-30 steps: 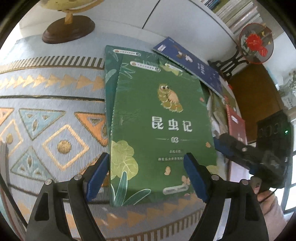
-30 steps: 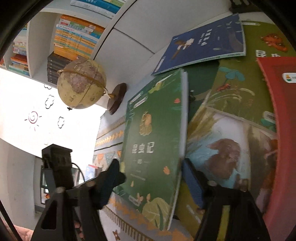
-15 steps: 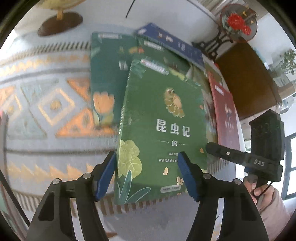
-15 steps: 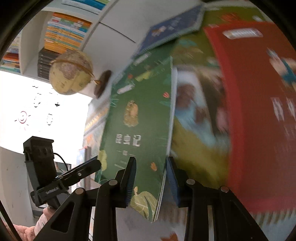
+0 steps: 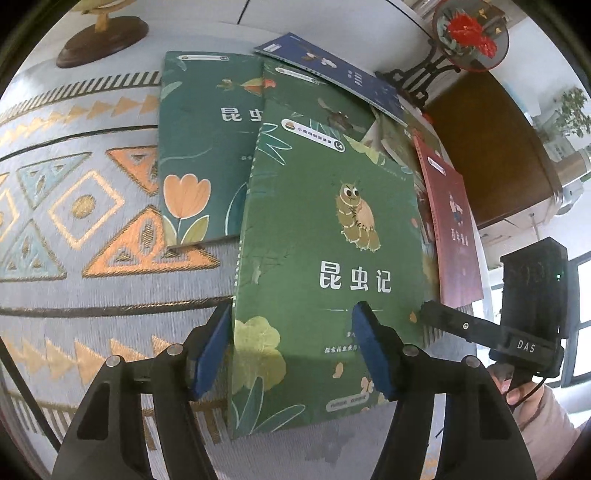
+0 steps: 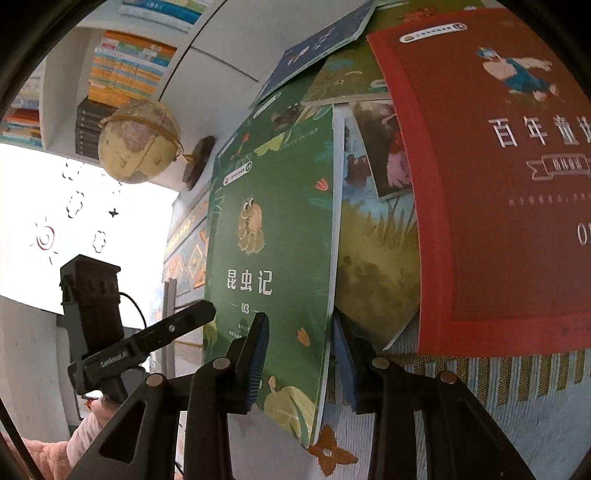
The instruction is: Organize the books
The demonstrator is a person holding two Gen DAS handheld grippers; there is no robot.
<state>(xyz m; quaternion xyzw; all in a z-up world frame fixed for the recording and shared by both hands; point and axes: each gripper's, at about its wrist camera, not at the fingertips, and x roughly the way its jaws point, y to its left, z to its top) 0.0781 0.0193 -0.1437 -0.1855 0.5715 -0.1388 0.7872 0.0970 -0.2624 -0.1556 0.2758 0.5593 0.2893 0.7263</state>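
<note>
A green book with a caterpillar on its cover (image 5: pixel 325 229) (image 6: pixel 273 240) is tilted up off the patterned tablecloth (image 5: pixel 81 221), casting a shadow at its near end. My left gripper (image 5: pixel 291 347) is shut on its spine side, one pad by the spine and one on the cover. My right gripper (image 6: pixel 301 350) is shut on its page edge, one pad on the cover and the other behind it. Underneath lie a dark teal tulip book (image 5: pixel 199 147), a blue book (image 5: pixel 332 66), a red book (image 6: pixel 498 184) and a bear picture book (image 6: pixel 376 229).
A globe (image 6: pixel 138 142) on a wooden base (image 5: pixel 103 40) stands at the cloth's far left. A round red-flower ornament on a dark stand (image 5: pixel 469 33) is at the back right beside a brown surface (image 5: pixel 491 147). Filled bookshelves (image 6: pixel 125 74) line the wall.
Both grippers narrowed onto the green book. The book swung right off the teal tulip book, which now shows most of its cover. The right gripper slid in to the book's page edge.
</note>
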